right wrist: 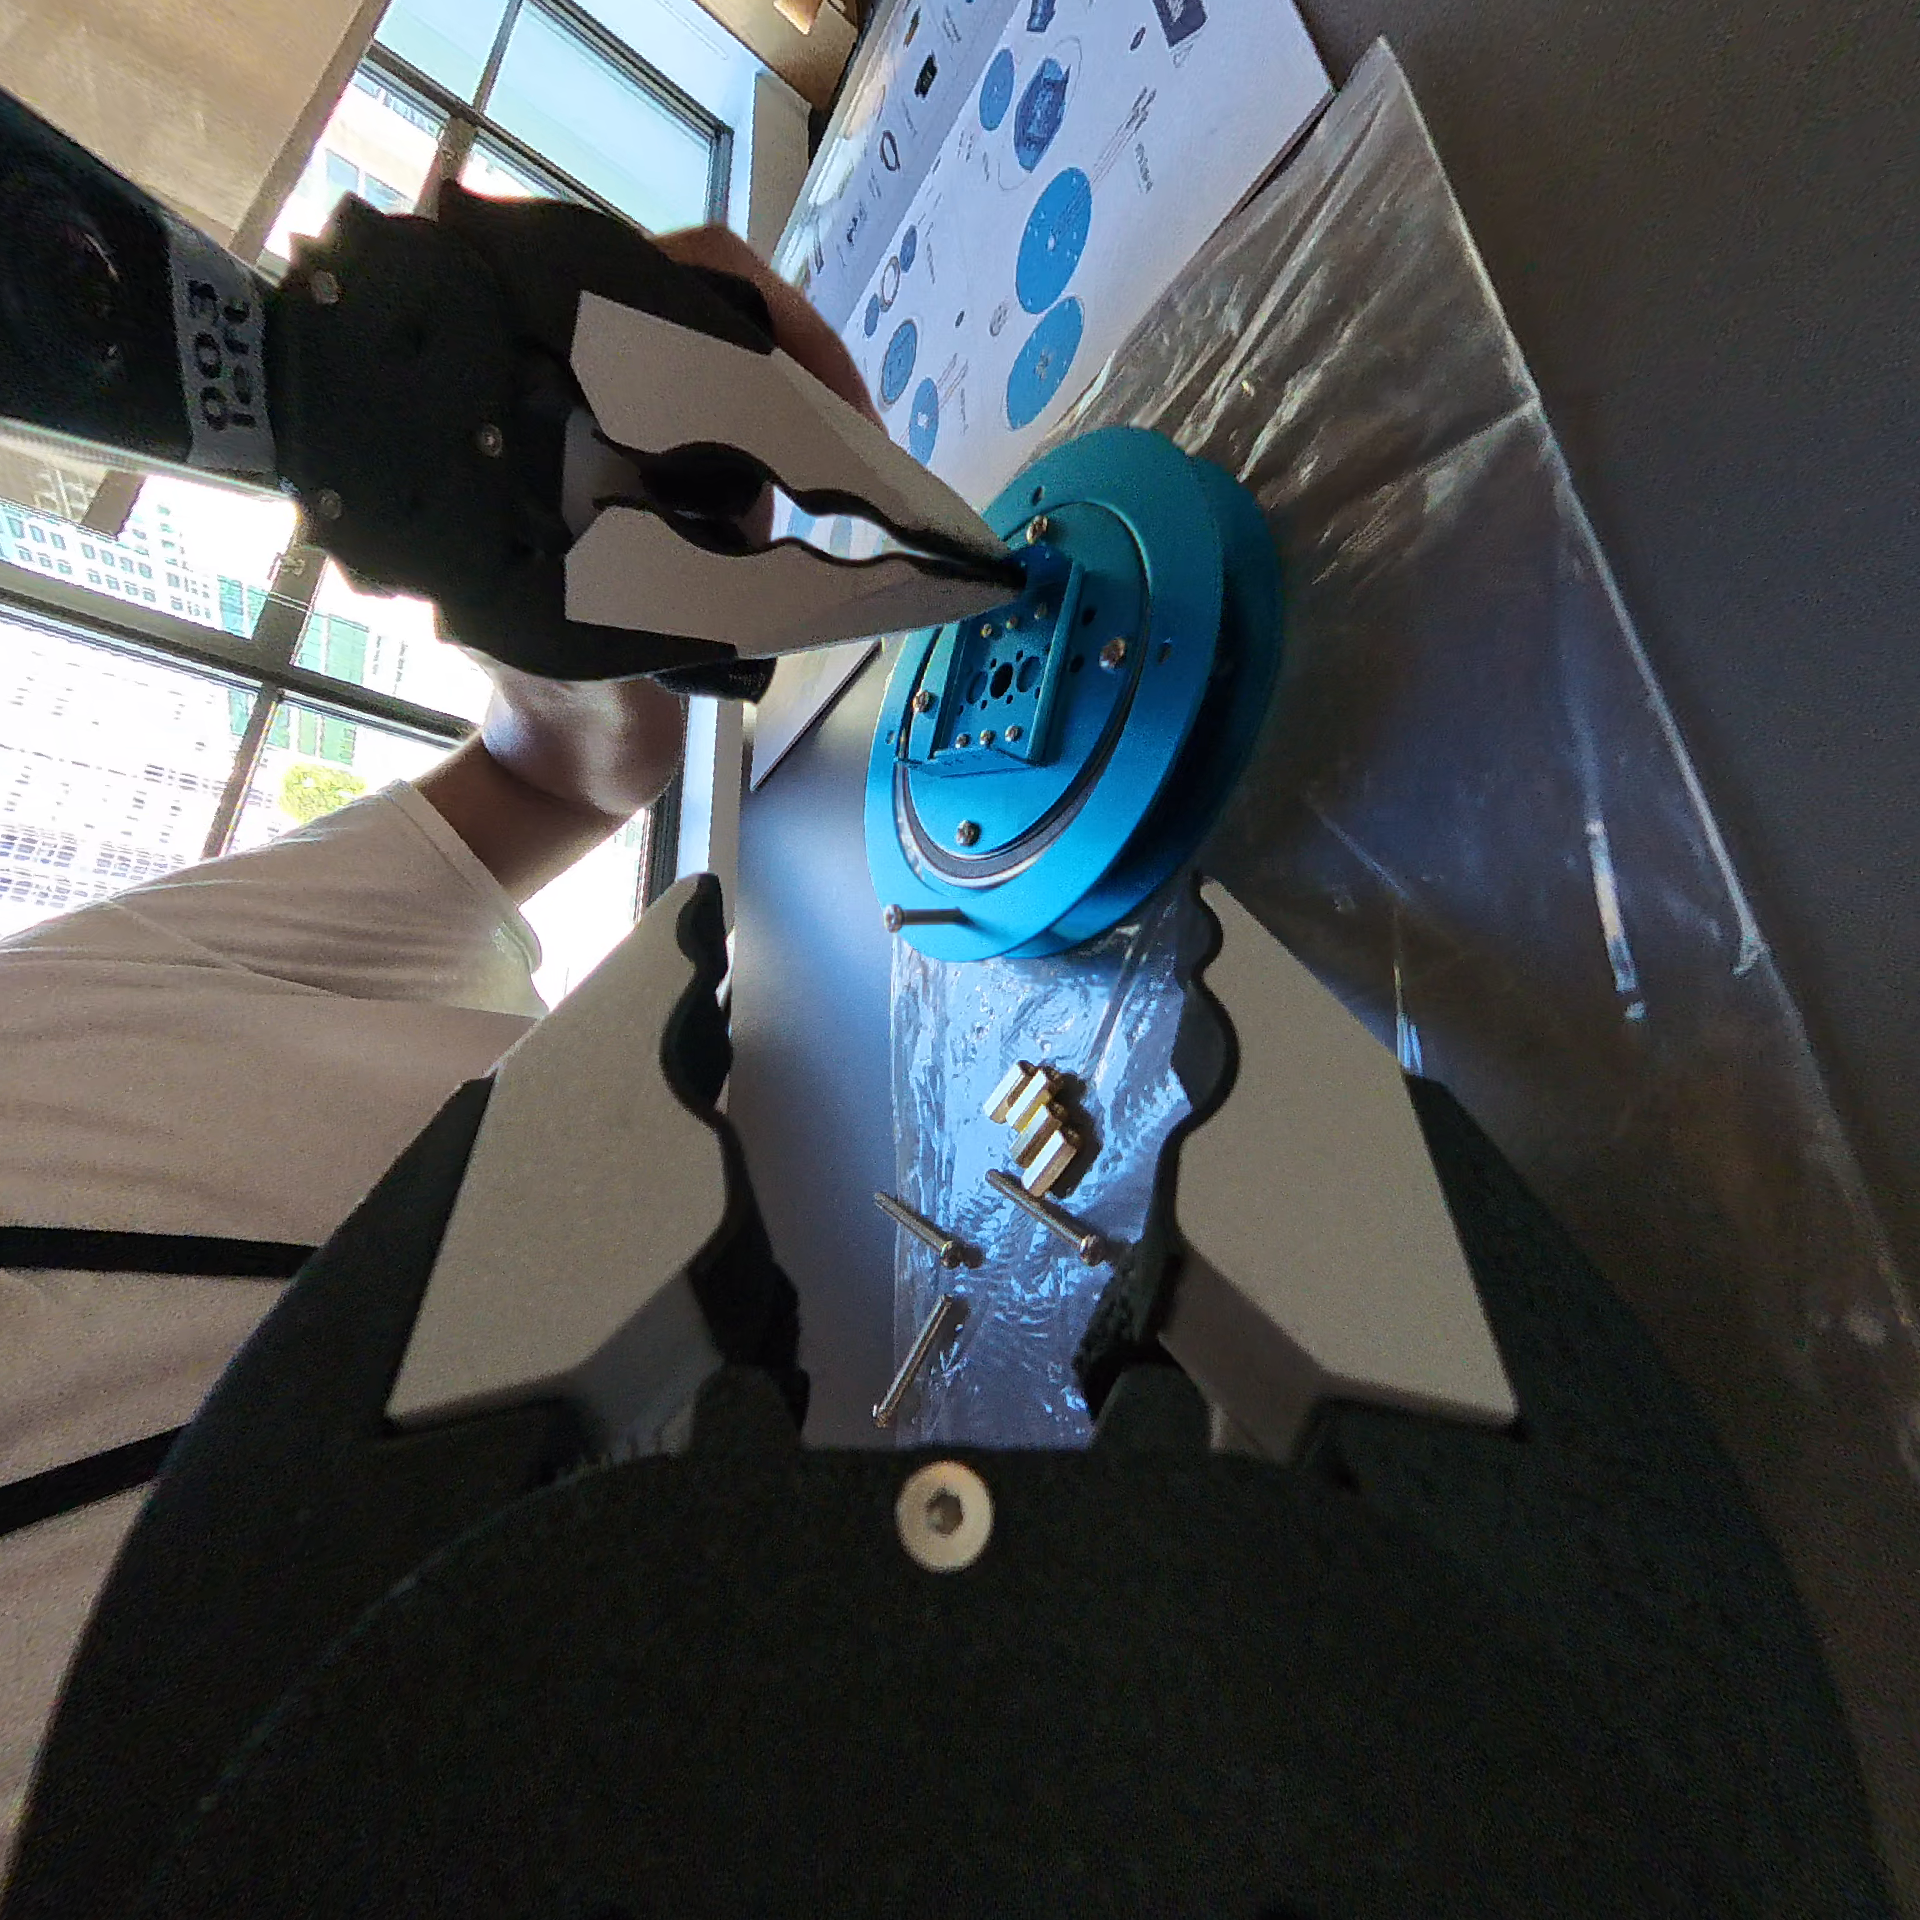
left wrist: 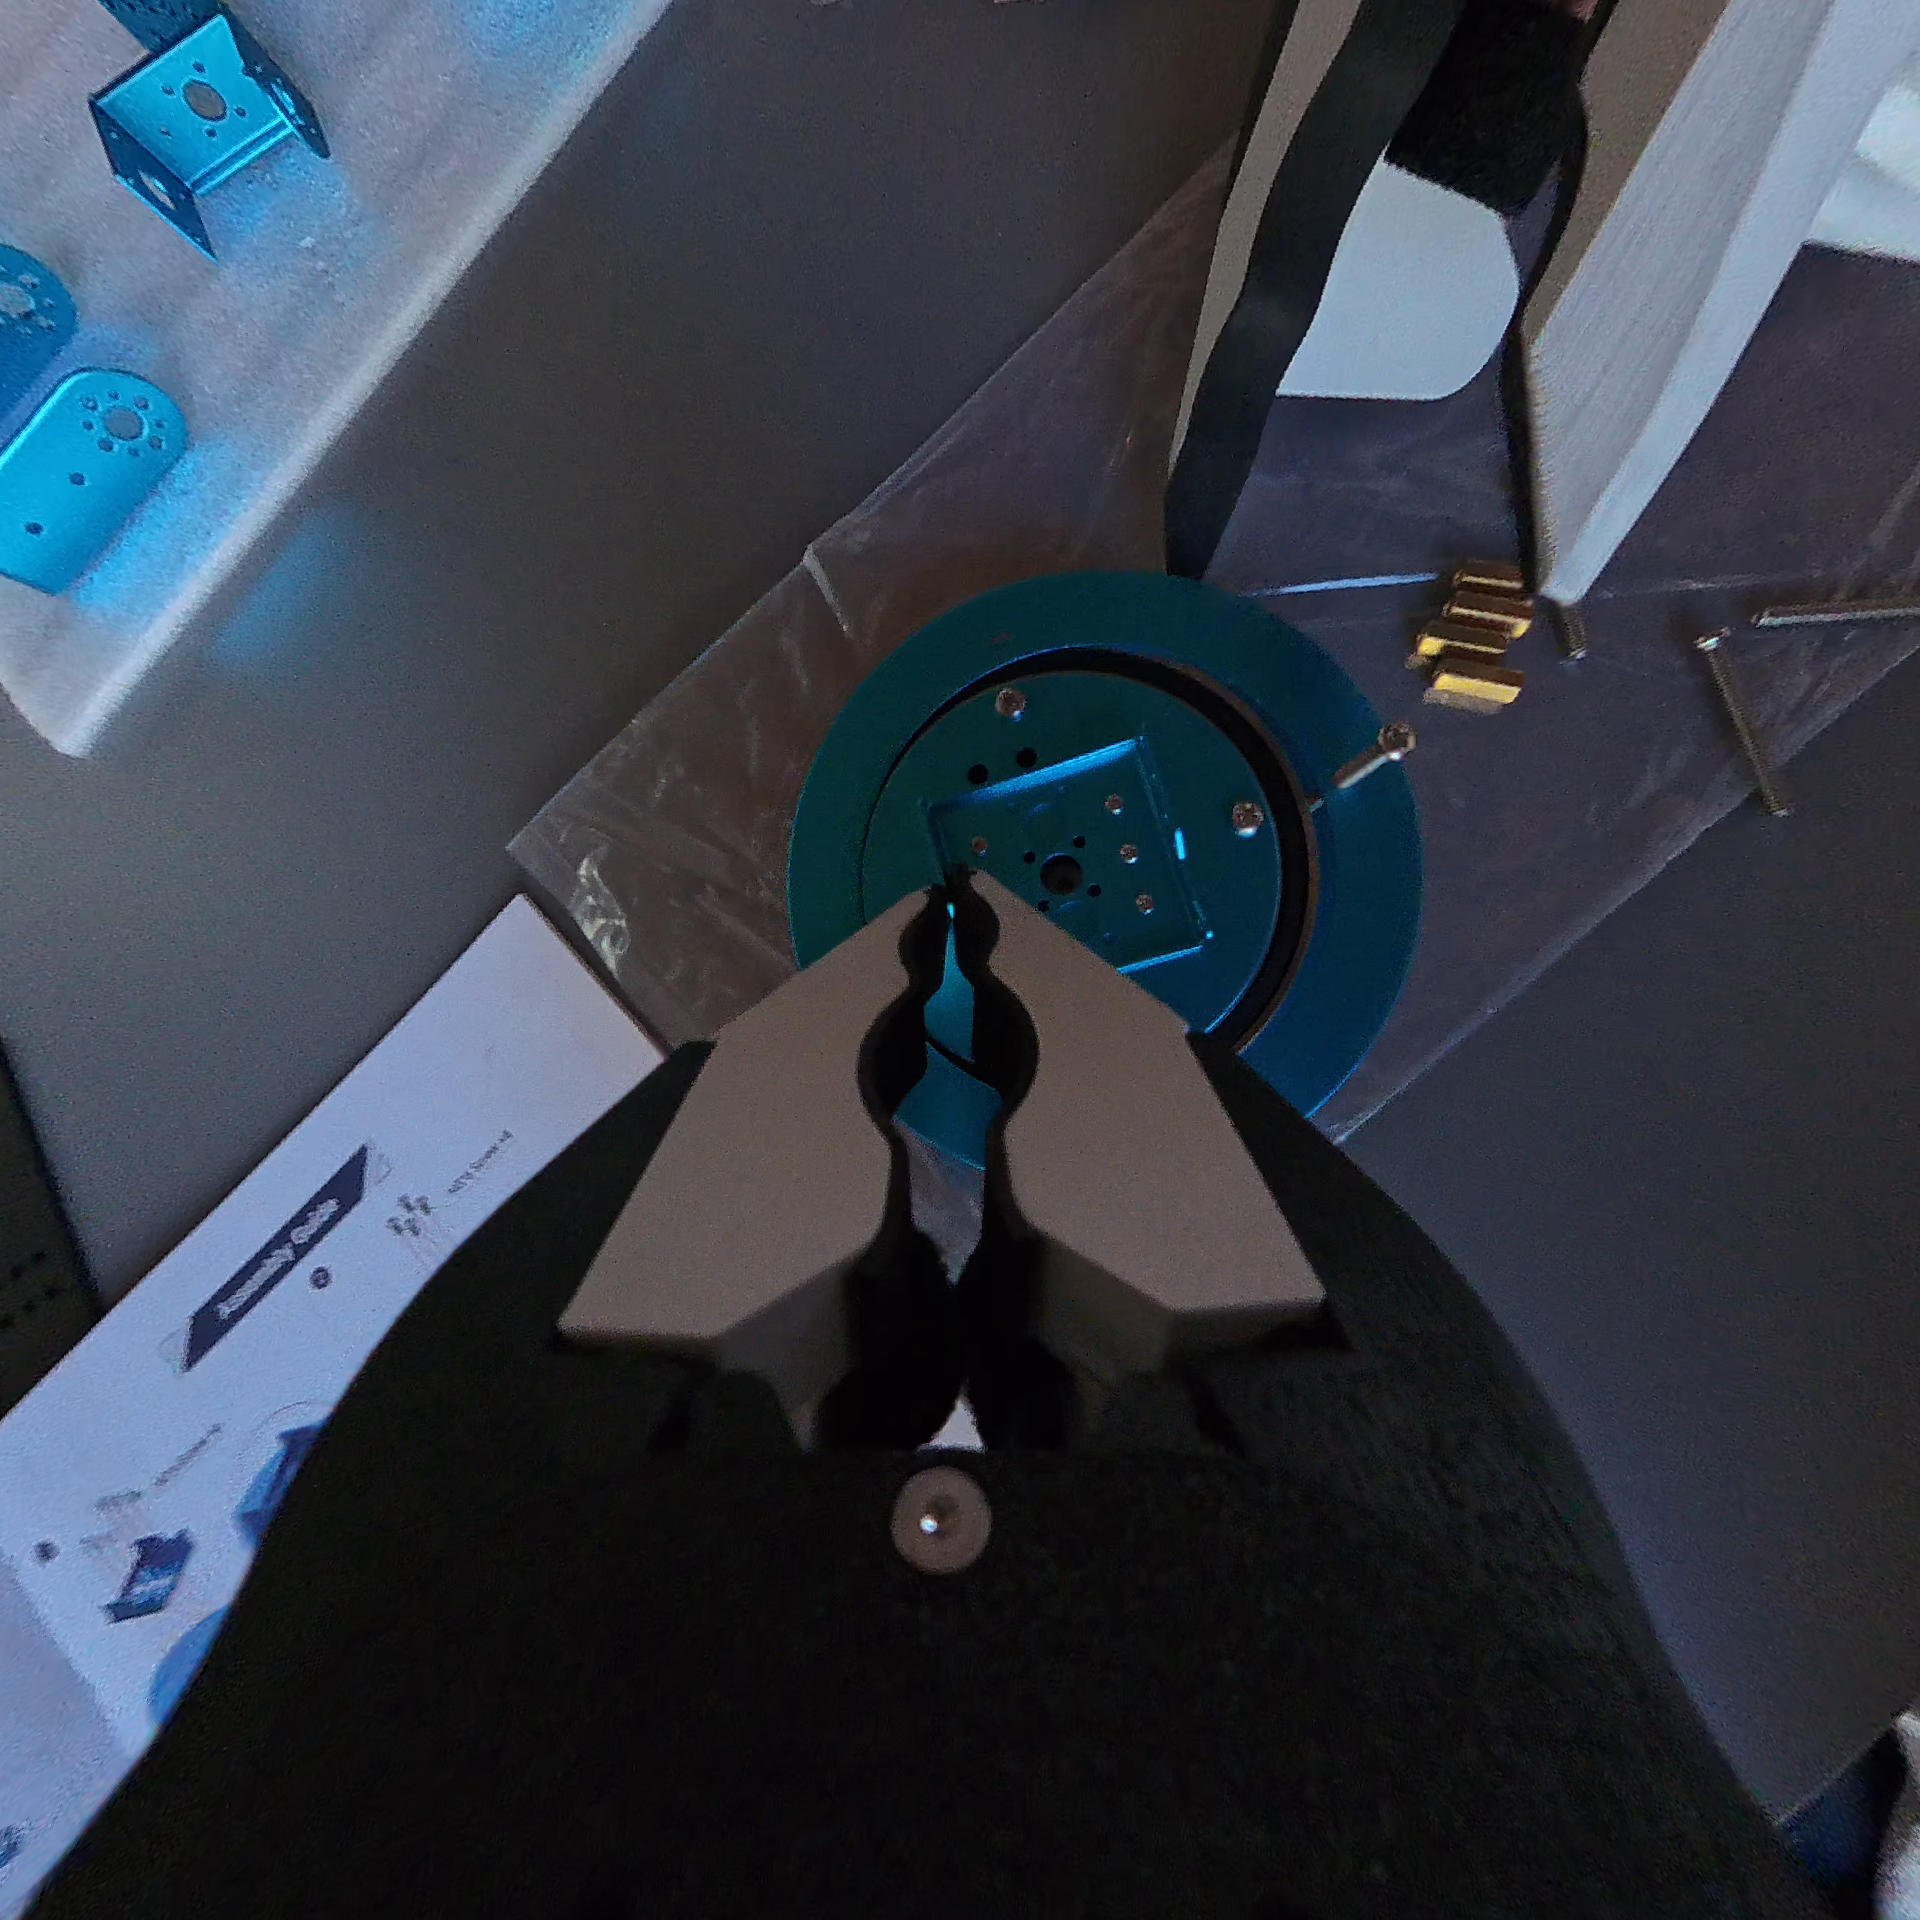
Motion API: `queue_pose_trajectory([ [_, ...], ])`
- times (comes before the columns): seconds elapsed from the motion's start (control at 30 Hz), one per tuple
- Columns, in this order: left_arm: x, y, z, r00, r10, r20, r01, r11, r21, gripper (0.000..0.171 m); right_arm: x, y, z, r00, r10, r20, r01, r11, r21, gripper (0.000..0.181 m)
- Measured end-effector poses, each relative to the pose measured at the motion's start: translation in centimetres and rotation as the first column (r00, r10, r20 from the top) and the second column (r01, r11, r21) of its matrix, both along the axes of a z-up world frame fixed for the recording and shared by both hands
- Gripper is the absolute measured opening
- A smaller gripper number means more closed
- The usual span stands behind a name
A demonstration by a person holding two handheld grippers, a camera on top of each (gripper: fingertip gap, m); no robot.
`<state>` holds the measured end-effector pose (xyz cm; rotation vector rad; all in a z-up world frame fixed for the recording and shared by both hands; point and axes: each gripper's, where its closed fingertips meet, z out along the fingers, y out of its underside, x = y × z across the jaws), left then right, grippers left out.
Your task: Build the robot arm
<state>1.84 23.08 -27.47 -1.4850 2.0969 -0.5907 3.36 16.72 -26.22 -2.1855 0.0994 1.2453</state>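
A round blue disc (left wrist: 1351, 935) lies on a clear plastic bag (left wrist: 727, 779), with a square blue bracket (left wrist: 1101, 852) on its middle. My left gripper (left wrist: 956, 883) is shut, its tips pinching the bracket's near corner wall. The right wrist view shows the same: the left gripper (right wrist: 1016, 569) is closed on the upper wall of the bracket (right wrist: 997, 675) on the disc (right wrist: 1195, 727). My right gripper (right wrist: 956, 904) is wide open and holds nothing. It hovers just short of the disc, over brass standoffs (right wrist: 1039, 1127) and long screws (right wrist: 925, 1231).
One screw (left wrist: 1371, 758) stands in the disc's outer ring. Brass standoffs (left wrist: 1475, 634) and long screws (left wrist: 1745, 727) lie right of the disc. A printed sheet (left wrist: 364, 1195) lies at lower left, and a white tray (left wrist: 343, 312) holds blue parts (left wrist: 208, 114). A person's arm (right wrist: 312, 987) is at left. My right fingertips sit around 8 cm from my left ones.
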Motion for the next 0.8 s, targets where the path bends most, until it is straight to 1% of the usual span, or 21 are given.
queue_pose_trajectory([
  [0.1,0.0,-0.2,0.0,0.999,0.031,0.020,-0.029,0.995,-0.096,0.000,0.0,0.0,0.2,1.000,-0.004,-0.019,0.004,1.000,0.004,0.087],
  [0.23,-0.2,-0.4,0.0,0.998,0.056,0.016,-0.053,0.984,-0.170,0.000,-0.1,-0.1,0.3,0.999,-0.005,-0.036,0.005,1.000,0.003,0.087],
  [0.33,-0.3,-0.3,0.0,0.998,0.063,0.014,-0.060,0.984,-0.169,0.000,-0.2,-0.2,0.4,1.000,-0.003,-0.031,0.003,1.000,0.005,0.087],
  [0.4,-0.3,-0.3,0.0,0.998,0.068,0.014,-0.065,0.984,-0.165,0.000,0.1,-0.2,0.9,1.000,-0.005,-0.020,0.005,1.000,0.015,0.077],
  [0.47,-0.3,-0.3,0.0,0.997,0.074,0.018,-0.070,0.983,-0.168,0.000,0.7,-0.2,1.6,0.999,-0.027,0.038,0.025,0.998,0.051,0.068],
  [0.57,-0.4,-0.1,0.0,0.997,0.082,0.013,-0.078,0.982,-0.170,0.000,2.0,-0.3,1.5,0.970,-0.067,0.232,0.044,0.994,0.104,0.044],
  [0.63,-0.4,0.1,0.0,0.996,0.091,0.013,-0.087,0.980,-0.177,0.000,2.4,-0.4,0.8,0.941,-0.077,0.329,0.046,0.994,0.102,0.041],
  [0.8,-0.2,0.7,0.1,0.993,0.119,0.012,-0.113,0.968,-0.224,0.000,0.5,-1.0,-0.9,0.950,0.000,0.313,-0.011,0.999,0.033,0.041],
])
